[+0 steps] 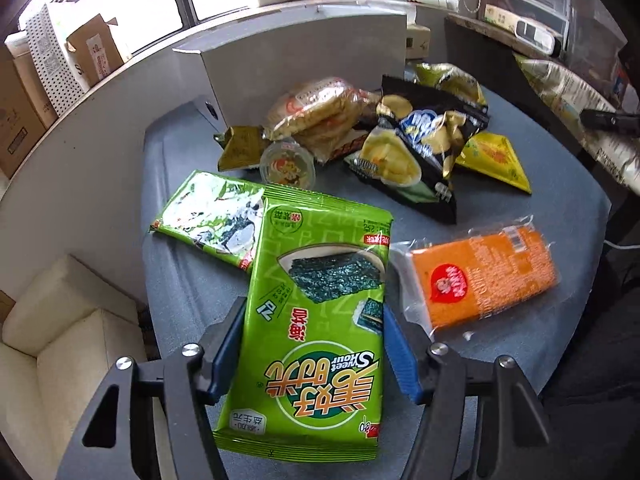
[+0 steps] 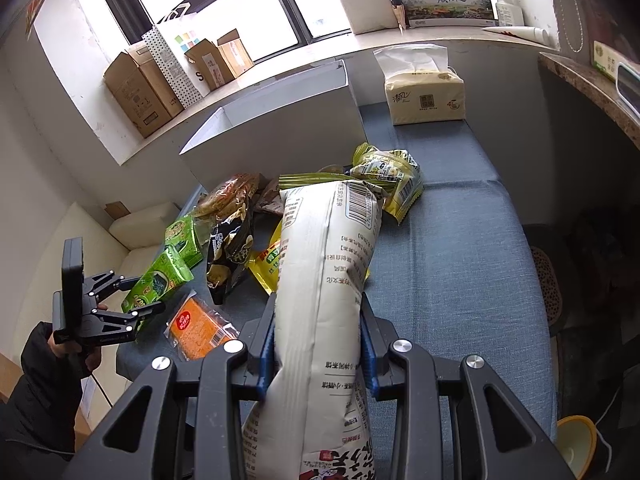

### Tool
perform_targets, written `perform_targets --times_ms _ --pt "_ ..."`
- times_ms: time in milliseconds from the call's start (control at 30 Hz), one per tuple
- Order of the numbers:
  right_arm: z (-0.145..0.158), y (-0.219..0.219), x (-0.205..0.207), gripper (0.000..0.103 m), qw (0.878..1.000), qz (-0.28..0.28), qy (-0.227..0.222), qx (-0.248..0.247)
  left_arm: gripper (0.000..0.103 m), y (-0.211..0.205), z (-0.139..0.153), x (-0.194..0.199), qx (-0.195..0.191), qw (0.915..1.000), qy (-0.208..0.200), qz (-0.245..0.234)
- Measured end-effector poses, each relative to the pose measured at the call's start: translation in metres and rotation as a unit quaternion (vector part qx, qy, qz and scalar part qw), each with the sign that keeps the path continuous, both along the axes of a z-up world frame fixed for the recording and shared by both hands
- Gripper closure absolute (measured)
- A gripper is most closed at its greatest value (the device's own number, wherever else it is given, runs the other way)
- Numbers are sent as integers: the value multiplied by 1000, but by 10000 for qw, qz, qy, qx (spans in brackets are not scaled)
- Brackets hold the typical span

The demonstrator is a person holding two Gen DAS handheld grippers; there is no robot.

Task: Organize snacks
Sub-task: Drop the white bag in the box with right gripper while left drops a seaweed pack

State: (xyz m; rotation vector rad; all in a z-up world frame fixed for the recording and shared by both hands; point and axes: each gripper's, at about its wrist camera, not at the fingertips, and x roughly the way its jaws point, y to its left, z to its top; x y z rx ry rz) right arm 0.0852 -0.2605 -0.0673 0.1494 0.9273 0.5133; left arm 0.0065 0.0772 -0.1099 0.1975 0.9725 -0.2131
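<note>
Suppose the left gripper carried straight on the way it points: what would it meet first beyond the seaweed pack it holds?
Probably the second seaweed pack, lying under the far end of the held seaweed pack between the left gripper pads; the jelly cup comes after. Depth is uncertain.

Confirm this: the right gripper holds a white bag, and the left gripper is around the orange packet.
Wrong on one count. The left gripper is around a green seaweed pack, not the orange packet, as the left wrist view shows. The right gripper does hold the white bag.

Bright daylight from blown-out window (image 2: 224, 4) — sharp, fisheye-curved edges.
</note>
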Motion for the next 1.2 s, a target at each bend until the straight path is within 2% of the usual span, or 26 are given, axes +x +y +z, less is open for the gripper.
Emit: perform_targets --times_ms 167,267,333,433,533,700,767,900,1000,1067,1133,1167,1200 --pt "3 -2 5 66 9997 -170 -67 151 35 0 43 -9 -515 9963 -501 469" --pt "10 2 17 66 9994 -200 -154 250 35 0 67 6 -963 9886 -807 825" --pt "19 9 27 66 9992 -119 -298 245 35 -3 82 16 -1148 9839 -1073 855" --pt "39 22 48 66 9982 37 -539 257 35 -12 97 56 -996 9814 -1234 1082" --pt "62 38 75 66 9962 117 -847 165 34 -10 113 94 -1054 9767 -1281 1365" --pt "86 70 141 66 9945 176 -1024 146 34 -6 135 167 -1280 9709 -1329 1527" --pt "90 83 168 66 9940 175 -1078 114 34 -5 140 199 -1133 9709 -1359 1611" --pt "92 104 218 66 9946 204 -1014 14 34 0 137 252 -1191 9702 -1201 1736" --pt "94 112 257 66 9961 104 -870 115 34 4 123 277 -1027 9708 -1088 1877" --pt "93 114 279 66 9966 -28 -807 152 33 9 114 289 -1091 9703 -986 1920" --pt "89 116 298 66 9974 -89 -661 278 27 13 109 296 -1226 9699 -916 1895" --pt "86 117 305 65 9977 -116 -578 347 19 15 106 298 -1351 9696 -871 1846" --pt "82 118 311 63 9979 -141 -504 382 2 18 104 302 -1439 9683 -827 1866"
